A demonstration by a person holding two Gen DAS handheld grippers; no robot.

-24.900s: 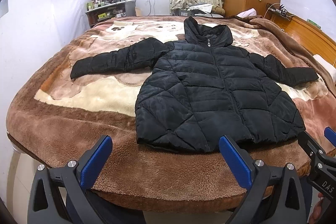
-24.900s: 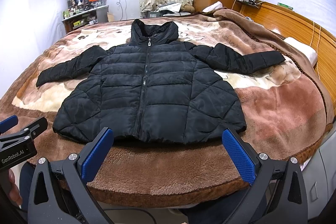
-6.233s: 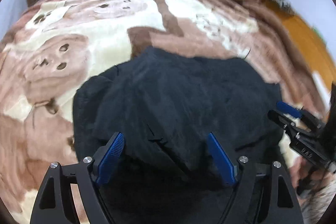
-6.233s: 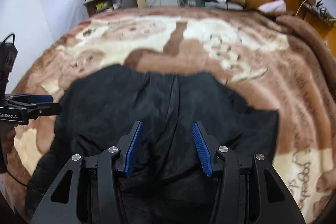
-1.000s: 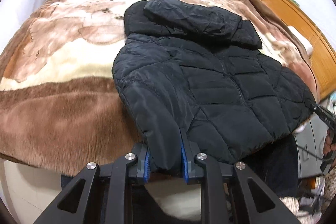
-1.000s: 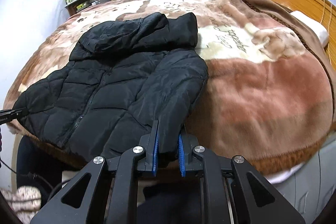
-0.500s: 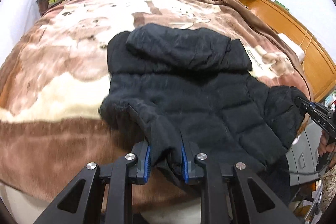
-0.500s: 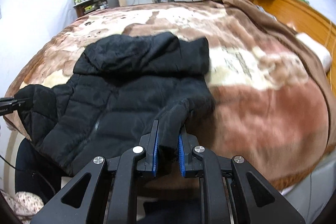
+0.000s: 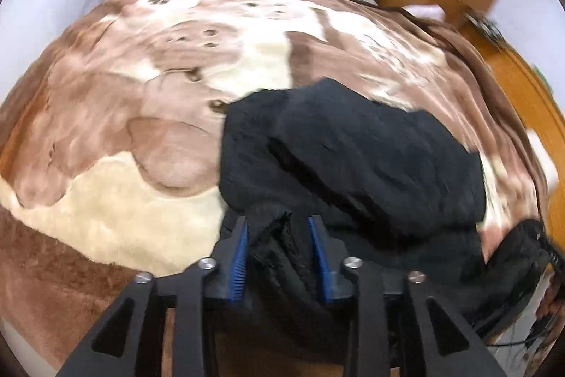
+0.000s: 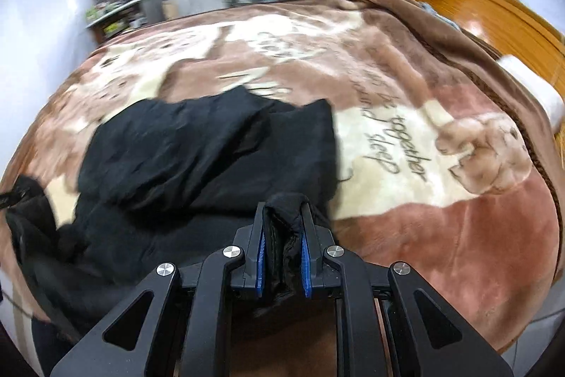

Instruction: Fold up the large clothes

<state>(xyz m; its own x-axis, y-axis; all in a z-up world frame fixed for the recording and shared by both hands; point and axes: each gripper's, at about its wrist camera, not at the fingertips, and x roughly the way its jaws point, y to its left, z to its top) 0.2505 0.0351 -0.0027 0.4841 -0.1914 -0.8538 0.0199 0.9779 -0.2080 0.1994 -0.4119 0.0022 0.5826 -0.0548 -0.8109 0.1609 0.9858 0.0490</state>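
The black jacket lies bunched on the brown and cream blanket that covers the bed, near the bed's front edge, with its hood end folded over the body. Both views are blurred.

The left tongs have just been opening. Their blue pads stand apart with the jacket's hem between them; the cloth sits loose in the gap, and the pads do not press on it.

The right tongs are pinching a thick fold of the jacket. Both blue pads press against the black cloth, which bulges up above the tips.

In the left view the right tongs show at the right edge with a lump of jacket at their tip. In the right view the left tongs show at the left edge beside another raised part of the jacket.

A wooden headboard runs along the bed's right side, and a cluttered shelf stands at the far wall.
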